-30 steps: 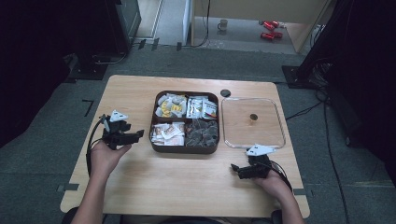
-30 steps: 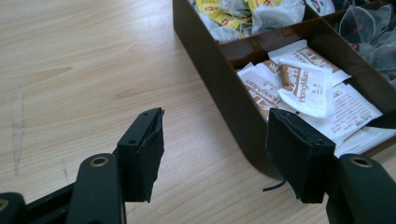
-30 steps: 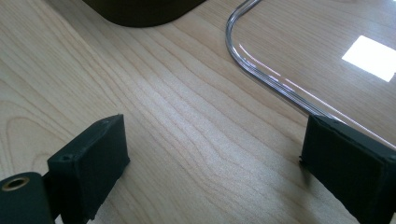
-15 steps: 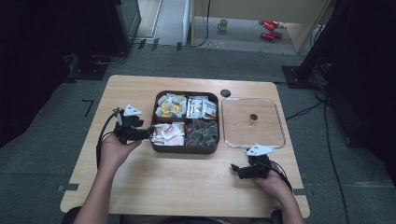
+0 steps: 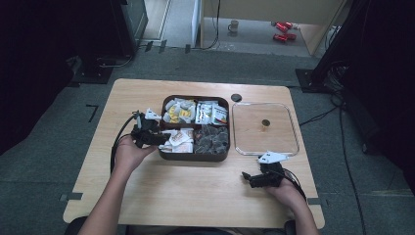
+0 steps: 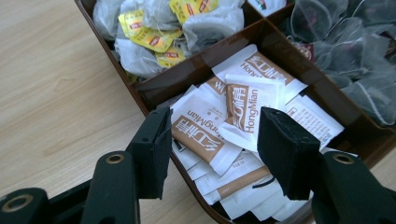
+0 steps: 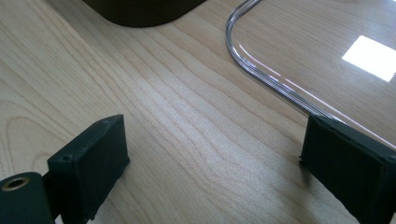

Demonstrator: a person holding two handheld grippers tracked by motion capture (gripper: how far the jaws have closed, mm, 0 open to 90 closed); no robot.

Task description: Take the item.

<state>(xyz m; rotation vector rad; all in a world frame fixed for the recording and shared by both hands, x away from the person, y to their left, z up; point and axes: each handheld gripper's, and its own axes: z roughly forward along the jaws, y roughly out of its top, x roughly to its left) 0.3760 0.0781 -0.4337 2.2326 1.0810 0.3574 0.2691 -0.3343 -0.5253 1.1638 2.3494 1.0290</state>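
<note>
1. Table (image 5: 195, 196): pale wood, visible grain, smooth matt finish.
2. Box (image 5: 195, 157): dark brown, smooth, faint sheen on the dividers.
3. Sachets (image 6: 219, 126): white and tan paper, matt, printed.
4. Tea bags (image 6: 154, 28): thin gauzy mesh with glossy yellow paper tags.
5. Lid (image 5: 288, 147): clear plastic, glossy, catching light along the rim.
6. Left gripper (image 6: 212, 149): black matt plastic, rough foam-like pads, brass-coloured metal rivets.
7. Right gripper (image 7: 212, 154): same black matt pads.

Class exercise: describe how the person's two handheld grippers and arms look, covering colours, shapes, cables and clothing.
Both tools are black. The left gripper trails a looping black cable and carries a pale plate on top; the right gripper bears a grey three-cornered plate, with a cable behind. Seen close up, each has two flat, rectangular black jaws on arms with brass-coloured rivets. The forearms are bare, with no sleeves in view.
</note>
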